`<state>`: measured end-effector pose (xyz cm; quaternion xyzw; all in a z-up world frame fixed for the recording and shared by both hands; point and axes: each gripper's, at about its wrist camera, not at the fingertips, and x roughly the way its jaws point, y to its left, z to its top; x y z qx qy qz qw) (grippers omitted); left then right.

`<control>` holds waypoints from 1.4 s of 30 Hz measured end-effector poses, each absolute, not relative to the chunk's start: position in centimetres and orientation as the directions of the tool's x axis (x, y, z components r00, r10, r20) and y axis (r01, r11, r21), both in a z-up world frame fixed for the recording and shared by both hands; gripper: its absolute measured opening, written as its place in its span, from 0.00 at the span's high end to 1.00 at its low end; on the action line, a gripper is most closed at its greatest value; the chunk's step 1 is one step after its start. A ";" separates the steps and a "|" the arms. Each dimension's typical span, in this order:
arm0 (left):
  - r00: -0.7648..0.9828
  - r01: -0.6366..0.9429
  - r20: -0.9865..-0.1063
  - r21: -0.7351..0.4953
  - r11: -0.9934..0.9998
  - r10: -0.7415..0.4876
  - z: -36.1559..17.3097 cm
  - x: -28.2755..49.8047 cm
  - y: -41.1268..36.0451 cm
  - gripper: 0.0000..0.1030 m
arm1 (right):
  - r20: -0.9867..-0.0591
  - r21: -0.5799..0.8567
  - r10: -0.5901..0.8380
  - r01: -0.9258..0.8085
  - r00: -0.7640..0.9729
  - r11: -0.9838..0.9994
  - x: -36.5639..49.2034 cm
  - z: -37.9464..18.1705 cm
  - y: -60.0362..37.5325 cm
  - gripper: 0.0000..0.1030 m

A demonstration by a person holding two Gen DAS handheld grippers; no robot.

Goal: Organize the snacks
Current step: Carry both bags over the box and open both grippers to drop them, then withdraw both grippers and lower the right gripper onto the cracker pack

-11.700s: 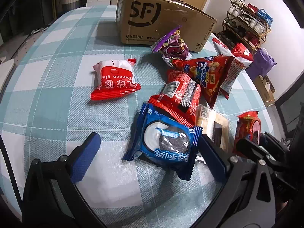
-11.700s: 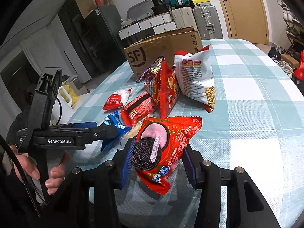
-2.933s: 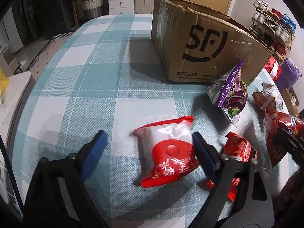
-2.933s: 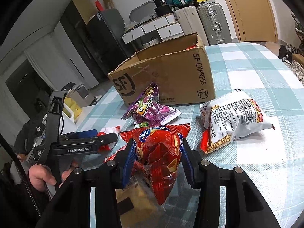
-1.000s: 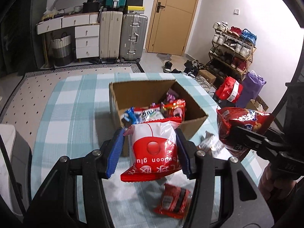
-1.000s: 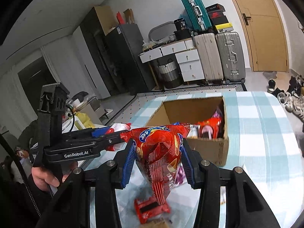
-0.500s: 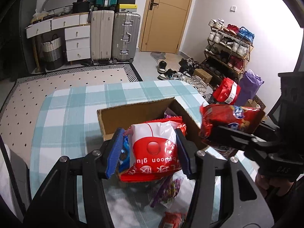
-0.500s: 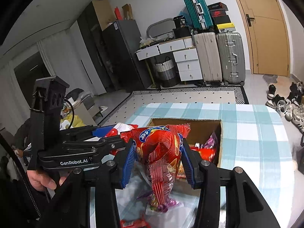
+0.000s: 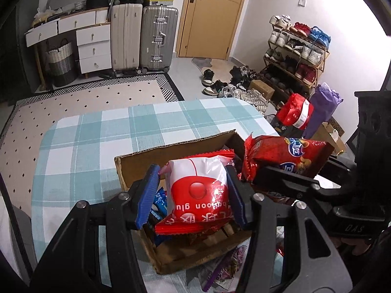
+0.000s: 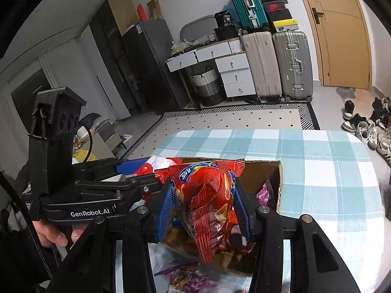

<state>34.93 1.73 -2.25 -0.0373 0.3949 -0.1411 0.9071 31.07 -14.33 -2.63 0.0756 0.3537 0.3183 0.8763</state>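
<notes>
My left gripper [image 9: 193, 195] is shut on a red and white snack pack [image 9: 198, 193] and holds it over the open cardboard box [image 9: 171, 151]. My right gripper [image 10: 204, 202] is shut on a red chip bag [image 10: 207, 202] and holds it over the same box [image 10: 259, 171]. In the left wrist view the chip bag [image 9: 286, 156] hangs at the right, above the box's right side. The box holds several snacks, among them a blue pack [image 9: 158, 202] and a purple pack [image 10: 266, 193].
The box stands on a teal checked tablecloth [image 9: 85, 146]. A purple snack bag [image 10: 188, 278] lies on the table in front of the box. Suitcases [image 9: 144, 36], drawers and a shoe rack [image 9: 298, 48] stand beyond the table.
Both grippers have moved forward and down with their packs, from near the box's front to right over its opening. The box looks closer and larger.
</notes>
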 end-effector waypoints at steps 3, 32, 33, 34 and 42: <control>0.637 0.225 -0.715 -0.183 0.957 -0.286 -3.1 35.9 1.6 0.51 | -0.581 0.352 0.601 -0.497 0.548 0.793 32.0 -3.4 -14.3 0.55; 0.671 0.150 -0.720 -0.105 0.983 -0.179 -1.9 31.2 2.0 0.29 | -0.555 0.319 0.566 -0.473 0.609 0.822 28.9 -1.3 -16.9 0.42; 0.672 0.148 -0.719 -0.101 0.984 -0.175 -1.8 30.6 2.0 0.29 | -0.553 0.317 0.566 -0.473 0.612 0.822 28.6 -1.1 -17.0 0.41; 0.674 0.146 -0.719 -0.098 0.984 -0.172 -1.6 30.3 1.9 0.29 | -0.550 0.315 0.565 -0.474 0.616 0.823 28.1 -0.9 -17.1 0.39; 0.696 0.126 -0.704 -0.079 0.989 -0.145 0.1 26.4 1.6 0.20 | -0.531 0.306 0.561 -0.474 0.635 0.826 24.5 0.5 -18.2 0.30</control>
